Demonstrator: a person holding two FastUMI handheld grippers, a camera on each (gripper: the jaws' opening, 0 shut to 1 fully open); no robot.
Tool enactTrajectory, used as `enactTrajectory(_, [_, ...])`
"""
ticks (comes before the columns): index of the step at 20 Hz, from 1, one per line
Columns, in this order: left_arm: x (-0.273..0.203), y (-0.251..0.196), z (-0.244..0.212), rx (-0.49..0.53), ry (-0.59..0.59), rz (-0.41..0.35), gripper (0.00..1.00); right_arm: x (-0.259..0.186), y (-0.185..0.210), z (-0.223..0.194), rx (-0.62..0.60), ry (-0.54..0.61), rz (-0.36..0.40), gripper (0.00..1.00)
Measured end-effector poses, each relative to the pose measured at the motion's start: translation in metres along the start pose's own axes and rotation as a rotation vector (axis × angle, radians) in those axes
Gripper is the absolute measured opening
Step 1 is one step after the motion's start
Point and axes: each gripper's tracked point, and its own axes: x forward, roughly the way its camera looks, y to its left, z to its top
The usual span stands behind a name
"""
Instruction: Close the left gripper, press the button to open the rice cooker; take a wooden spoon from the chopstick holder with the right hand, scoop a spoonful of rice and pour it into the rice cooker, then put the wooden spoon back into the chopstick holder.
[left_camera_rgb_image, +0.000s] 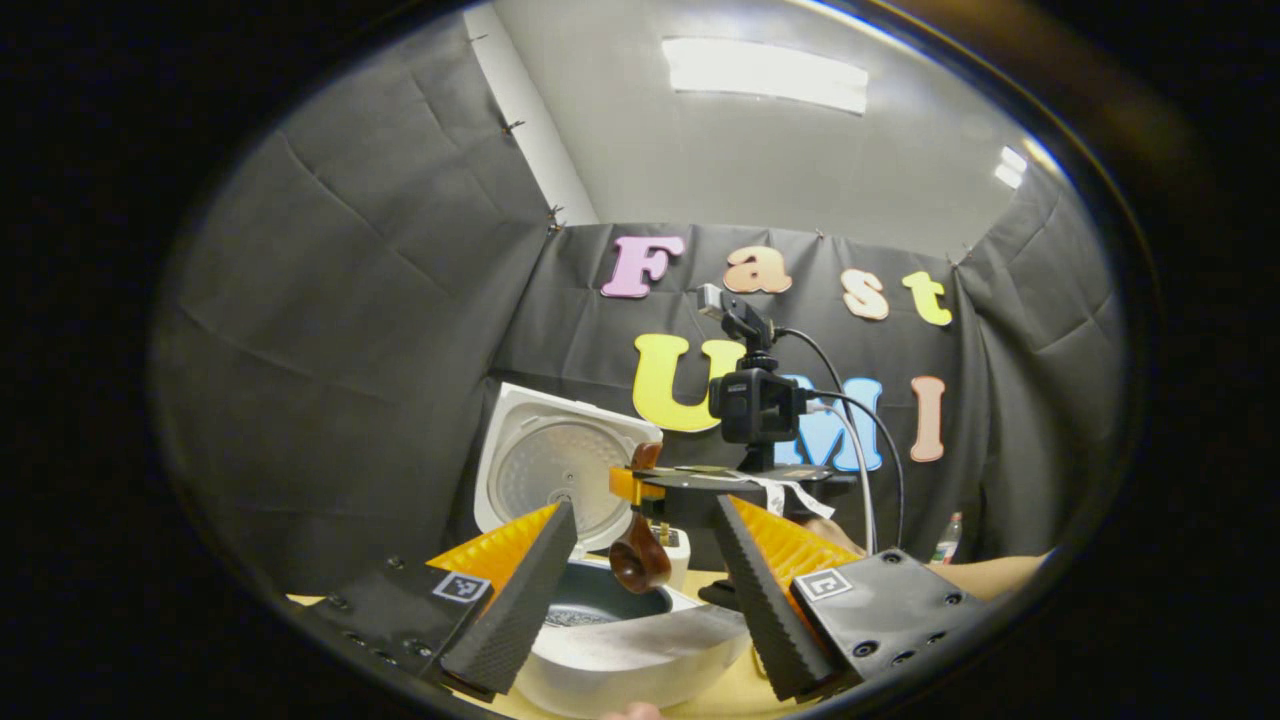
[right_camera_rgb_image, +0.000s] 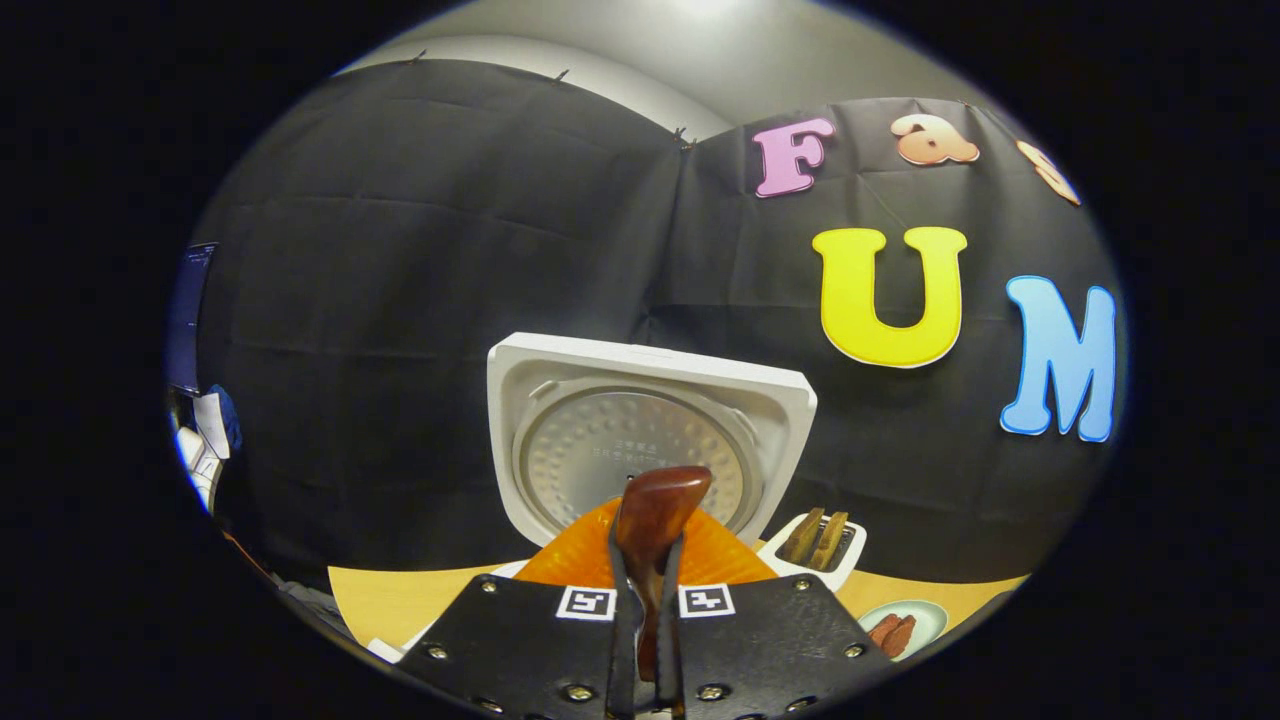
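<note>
The white rice cooker (left_camera_rgb_image: 630, 660) stands open, its lid (left_camera_rgb_image: 555, 465) upright behind the dark inner pot (left_camera_rgb_image: 600, 605). My left gripper (left_camera_rgb_image: 645, 510) is open, with a finger on either side of the cooker's front and nothing held. Beyond it, my right gripper (left_camera_rgb_image: 645, 490) is shut on a brown wooden spoon (left_camera_rgb_image: 640, 558), whose bowl hangs down over the pot's far rim. In the right gripper view the spoon (right_camera_rgb_image: 655, 510) is pinched between the fingers of the right gripper (right_camera_rgb_image: 648, 555), facing the lid (right_camera_rgb_image: 650, 440). The white chopstick holder (right_camera_rgb_image: 815, 545) sits to the right of the cooker.
A pale plate (right_camera_rgb_image: 895, 625) with reddish-brown pieces lies on the wooden table (right_camera_rgb_image: 400, 600), in front of the holder. A person's forearm (left_camera_rgb_image: 990, 575) reaches in from the right, and a bottle (left_camera_rgb_image: 950, 540) stands behind it. Cables run from the camera (left_camera_rgb_image: 755, 405) on the right gripper.
</note>
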Motion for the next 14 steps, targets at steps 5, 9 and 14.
enactTrajectory(5, [-0.001, 0.002, 0.0, -0.021, -0.004, 0.001, 0.96, -0.014, -0.036, 0.012, 0.382, -0.047, 0.05, 0.08])
enactTrajectory(9, [0.003, -0.001, -0.005, -0.012, 0.003, 0.002, 0.96, -0.021, -0.062, 0.004, 0.592, -0.019, 0.081, 0.08])
enactTrajectory(14, [0.011, -0.025, -0.02, -0.039, 0.038, -0.063, 0.93, -0.051, -0.094, 0.001, 0.625, -0.032, 0.068, 0.09])
